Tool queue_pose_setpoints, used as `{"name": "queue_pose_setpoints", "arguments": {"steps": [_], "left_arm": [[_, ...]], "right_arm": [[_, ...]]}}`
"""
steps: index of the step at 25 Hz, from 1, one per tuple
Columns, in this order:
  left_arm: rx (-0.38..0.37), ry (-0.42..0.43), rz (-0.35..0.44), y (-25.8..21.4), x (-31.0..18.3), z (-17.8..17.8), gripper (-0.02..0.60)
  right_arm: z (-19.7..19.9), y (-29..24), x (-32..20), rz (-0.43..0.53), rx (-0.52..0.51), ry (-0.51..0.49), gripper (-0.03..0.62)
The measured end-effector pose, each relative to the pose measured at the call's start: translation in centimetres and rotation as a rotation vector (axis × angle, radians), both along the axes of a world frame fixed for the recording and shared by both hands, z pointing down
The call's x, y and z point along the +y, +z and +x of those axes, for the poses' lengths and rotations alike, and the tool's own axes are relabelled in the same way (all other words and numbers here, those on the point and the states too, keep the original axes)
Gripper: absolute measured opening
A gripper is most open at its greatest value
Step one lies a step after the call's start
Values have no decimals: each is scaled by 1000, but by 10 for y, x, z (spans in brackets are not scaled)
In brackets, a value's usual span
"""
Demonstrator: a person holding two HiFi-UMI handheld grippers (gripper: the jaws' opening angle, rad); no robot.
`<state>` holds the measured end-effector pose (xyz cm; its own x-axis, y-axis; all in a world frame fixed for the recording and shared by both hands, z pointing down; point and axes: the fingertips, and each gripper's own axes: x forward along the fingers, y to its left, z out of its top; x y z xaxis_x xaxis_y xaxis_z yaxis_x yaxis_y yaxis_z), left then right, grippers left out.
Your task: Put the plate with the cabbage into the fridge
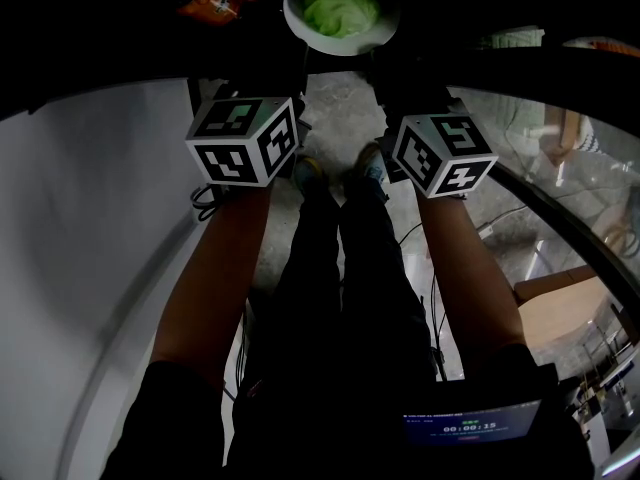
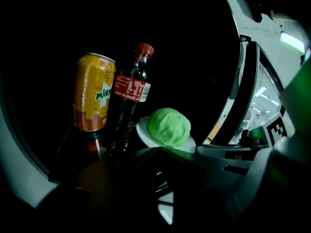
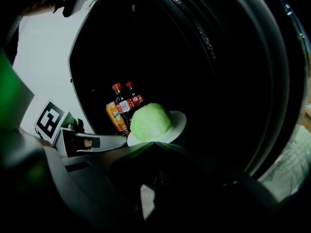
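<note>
A white plate (image 1: 300, 26) bearing a pale green cabbage (image 1: 342, 4) hangs in the dark fridge opening at the top of the head view. Both grippers reach up to it; their marker cubes (image 1: 243, 140) (image 1: 442, 154) show below it. In the left gripper view the left gripper (image 2: 158, 149) has its dark jaws drawn to a point at the plate's (image 2: 144, 133) near rim, under the cabbage (image 2: 169, 126). In the right gripper view the right gripper (image 3: 153, 143) meets the plate (image 3: 178, 121) the same way, below the cabbage (image 3: 150, 122). Both look shut on the rim; the pads are lost in shadow.
An orange soda can (image 2: 95, 98) and a cola bottle (image 2: 131, 93) stand inside the fridge just left of the plate; a second bottle (image 3: 116, 97) shows behind. A white fridge wall (image 1: 90, 228) lies left, a black-framed glass door (image 1: 560, 218) right. My legs stand below.
</note>
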<state>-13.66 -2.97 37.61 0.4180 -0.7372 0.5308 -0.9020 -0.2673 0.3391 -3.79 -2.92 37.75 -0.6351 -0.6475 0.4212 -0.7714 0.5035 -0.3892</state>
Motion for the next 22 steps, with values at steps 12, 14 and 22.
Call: {"name": "queue_pose_setpoints", "arguments": {"steps": [12, 14, 22], "left_arm": [[4, -10, -35, -2, -3, 1, 5], [3, -9, -33, 0, -4, 0, 5], [-8, -10, 15, -10, 0, -5, 5]], "right_arm": [[1, -2, -3, -14, -2, 4, 8], [0, 0, -3, -16, -2, 6, 8], [-2, -10, -1, 32, 17, -8, 8]]}}
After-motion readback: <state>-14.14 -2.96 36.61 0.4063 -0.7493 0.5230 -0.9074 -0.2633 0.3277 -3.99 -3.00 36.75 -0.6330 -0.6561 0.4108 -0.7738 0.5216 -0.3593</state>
